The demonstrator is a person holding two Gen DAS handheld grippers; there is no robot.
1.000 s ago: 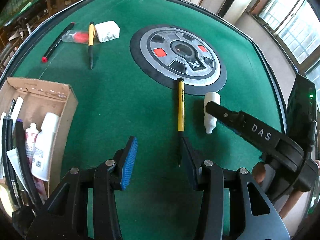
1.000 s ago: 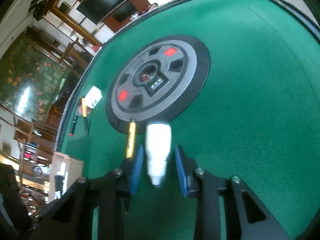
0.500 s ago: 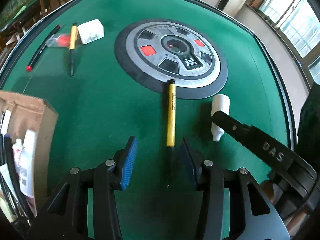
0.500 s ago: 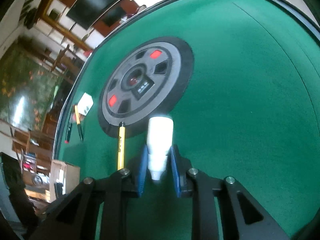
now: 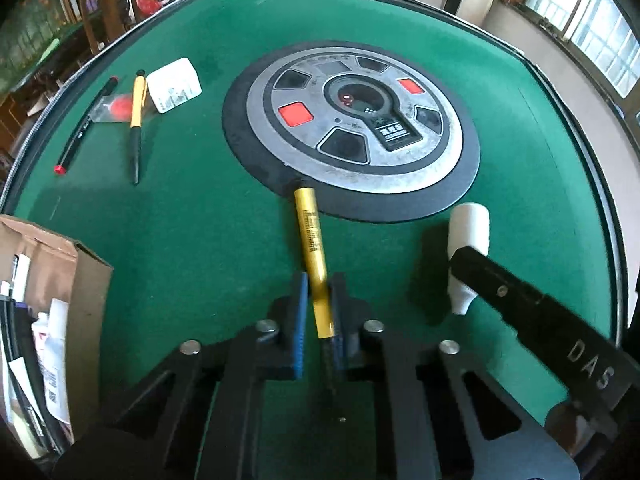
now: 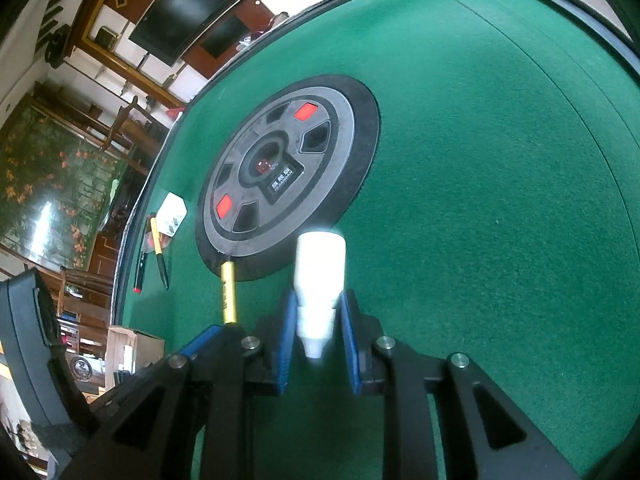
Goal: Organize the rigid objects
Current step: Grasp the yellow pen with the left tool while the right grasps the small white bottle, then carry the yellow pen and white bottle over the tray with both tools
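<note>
Both hands grip at once, so two loose items can go to the box in a single trip. The left gripper point(image 5: 320, 312) has just been closing, and its jaws now pinch the yellow pen point(image 5: 314, 260) low on the barrel, close to the dark tip; the far end of the pen lies at the rim of the round grey console point(image 5: 352, 132) set in the middle of the green desk point(image 5: 180, 220). Just beside it, the right gripper point(image 6: 318, 332) has its jaws pressed against the neck of the small white bottle point(image 6: 320, 276), which lies on the felt with its nozzle toward the camera; taking it at the narrow part probably gives the pads a firmer hold than the round body would. The cardboard box point(image 5: 80, 272) at the left edge already holds tubes and pens, so it looks like the collecting place. Another yellow pen point(image 5: 137, 120), a black pen point(image 5: 86, 124) and a white packet point(image 5: 174, 85) wait near the far left rim.
</note>
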